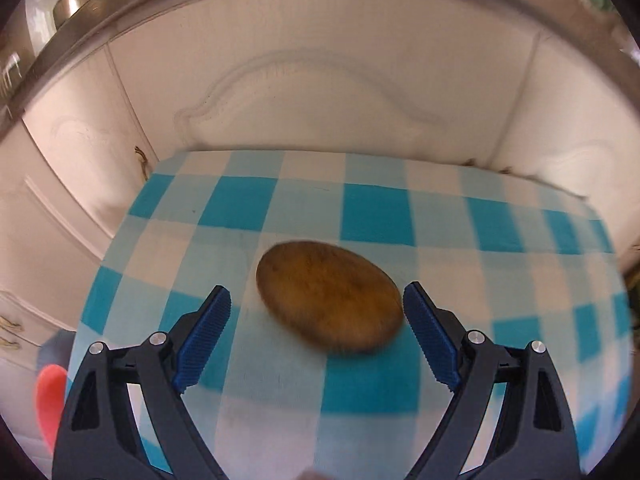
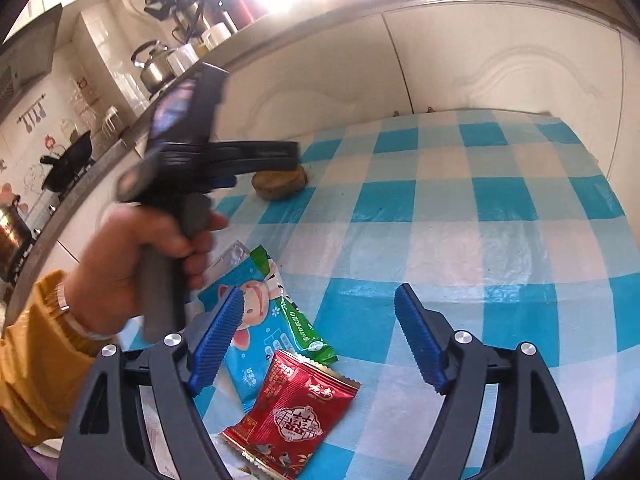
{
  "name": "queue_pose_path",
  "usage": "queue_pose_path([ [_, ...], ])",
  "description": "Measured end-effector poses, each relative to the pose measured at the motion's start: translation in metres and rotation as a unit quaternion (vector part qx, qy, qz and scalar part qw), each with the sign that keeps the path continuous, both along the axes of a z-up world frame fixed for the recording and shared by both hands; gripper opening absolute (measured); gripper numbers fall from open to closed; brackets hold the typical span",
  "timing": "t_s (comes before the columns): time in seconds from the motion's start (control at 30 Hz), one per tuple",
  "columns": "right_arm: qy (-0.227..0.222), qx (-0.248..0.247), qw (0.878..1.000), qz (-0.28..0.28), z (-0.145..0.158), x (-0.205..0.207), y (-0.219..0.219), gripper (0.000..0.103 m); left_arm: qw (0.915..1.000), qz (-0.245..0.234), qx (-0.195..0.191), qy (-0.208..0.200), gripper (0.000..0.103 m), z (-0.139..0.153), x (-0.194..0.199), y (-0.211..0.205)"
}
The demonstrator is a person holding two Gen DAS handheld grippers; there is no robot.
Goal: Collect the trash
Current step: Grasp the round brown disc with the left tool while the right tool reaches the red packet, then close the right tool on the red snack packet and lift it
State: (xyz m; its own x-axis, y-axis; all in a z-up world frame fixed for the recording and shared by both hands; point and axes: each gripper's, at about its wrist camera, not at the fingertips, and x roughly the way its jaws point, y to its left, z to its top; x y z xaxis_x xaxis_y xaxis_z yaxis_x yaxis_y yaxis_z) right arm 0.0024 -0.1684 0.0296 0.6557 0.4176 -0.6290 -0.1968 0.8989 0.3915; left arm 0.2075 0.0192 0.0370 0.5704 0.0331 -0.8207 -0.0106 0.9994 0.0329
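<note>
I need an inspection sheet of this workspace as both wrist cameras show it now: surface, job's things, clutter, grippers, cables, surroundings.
Surface: checked tablecloth, blue and white.
Job's things: red packet, blue packet and green packet lie overlapping; brown oval object lies apart.
Clutter: nothing seen.
Grippers: left gripper open, jaws either side of the brown object, not pressing; right gripper open, holds nothing.
Cables: nothing seen.
Surroundings: white cabinet doors, kettle on the counter.

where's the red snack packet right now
In the right wrist view the red snack packet lies flat on the checked tablecloth, low and left of centre, overlapping the blue pouch and green sachet.
</note>
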Motion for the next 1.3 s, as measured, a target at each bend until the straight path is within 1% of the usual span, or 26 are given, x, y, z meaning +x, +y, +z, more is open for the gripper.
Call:
queue_pose_path([
  [0.03, 0.0, 0.005, 1.0, 0.0, 0.0, -0.002, -0.002, 0.078, 0.9999, 0.005, 0.009, 0.004, 0.089, -0.003, 0.006, -0.002],
  [0.1, -0.001, 0.015, 1.0, -0.002, 0.0, -0.004, -0.007, 0.078, 0.9998, 0.009, 0.015, 0.011, 0.089, -0.007, 0.014, -0.004],
  [0.2, 0.004, 0.032, 0.999, -0.005, -0.001, -0.008, -0.015, 0.078, 0.9993, 0.007, 0.031, 0.021, 0.088, -0.013, 0.019, -0.008],
  [0.23, 0.006, 0.039, 0.999, -0.007, -0.001, -0.009, -0.018, 0.078, 0.9994, 0.003, 0.026, 0.023, 0.083, -0.015, 0.018, -0.008],
  [0.37, 0.012, 0.041, 0.999, -0.013, -0.003, -0.016, -0.023, 0.078, 0.9997, -0.004, 0.017, 0.016, 0.082, -0.015, 0.014, -0.003],
  [0.5, 0.02, 0.037, 0.999, -0.007, -0.007, -0.027, -0.021, 0.078, 0.9997, -0.017, 0.014, 0.012, 0.082, -0.015, 0.005, -0.001],
  [0.6, 0.032, 0.029, 0.999, 0.005, -0.012, -0.032, -0.014, 0.078, 0.9997, -0.022, 0.005, 0.01, 0.082, -0.013, -0.003, 0.005],
  [0.77, 0.057, 0.011, 0.998, 0.014, -0.021, -0.038, 0.0, 0.078, 0.9991, -0.035, -0.025, 0.004, 0.081, -0.011, -0.019, 0.02],
  [0.87, 0.054, -0.035, 0.998, 0.007, -0.019, -0.04, 0.014, 0.079, 0.9981, -0.043, -0.044, -0.002, 0.081, -0.009, -0.034, 0.03],
  [0.97, 0.057, -0.058, 0.997, 0.011, -0.019, -0.04, 0.025, 0.079, 0.9968, -0.048, -0.063, -0.012, 0.081, -0.002, -0.051, 0.04],
  [1.03, 0.057, -0.078, 0.995, 0.008, -0.019, -0.04, 0.031, 0.073, 0.9955, -0.054, -0.076, -0.018, 0.081, 0.002, -0.063, 0.049],
  [1.07, 0.057, -0.088, 0.994, 0.007, -0.019, -0.041, 0.034, 0.067, 0.995, -0.056, -0.08, -0.02, 0.081, 0.004, -0.069, 0.052],
  [1.13, 0.058, -0.1, 0.993, 0.007, -0.019, -0.041, 0.037, 0.066, 0.9939, -0.062, -0.087, -0.029, 0.081, 0.007, -0.083, 0.061],
  [1.2, 0.06, -0.107, 0.992, 0.005, -0.019, -0.043, 0.038, 0.062, 0.993, -0.065, -0.093, -0.033, 0.081, 0.009, -0.094, 0.068],
  [1.3, 0.063, -0.112, 0.992, 0.003, -0.017, -0.043, 0.04, 0.059, 0.9917, -0.07, -0.1, -0.039, 0.081, 0.013, -0.114, 0.081],
])
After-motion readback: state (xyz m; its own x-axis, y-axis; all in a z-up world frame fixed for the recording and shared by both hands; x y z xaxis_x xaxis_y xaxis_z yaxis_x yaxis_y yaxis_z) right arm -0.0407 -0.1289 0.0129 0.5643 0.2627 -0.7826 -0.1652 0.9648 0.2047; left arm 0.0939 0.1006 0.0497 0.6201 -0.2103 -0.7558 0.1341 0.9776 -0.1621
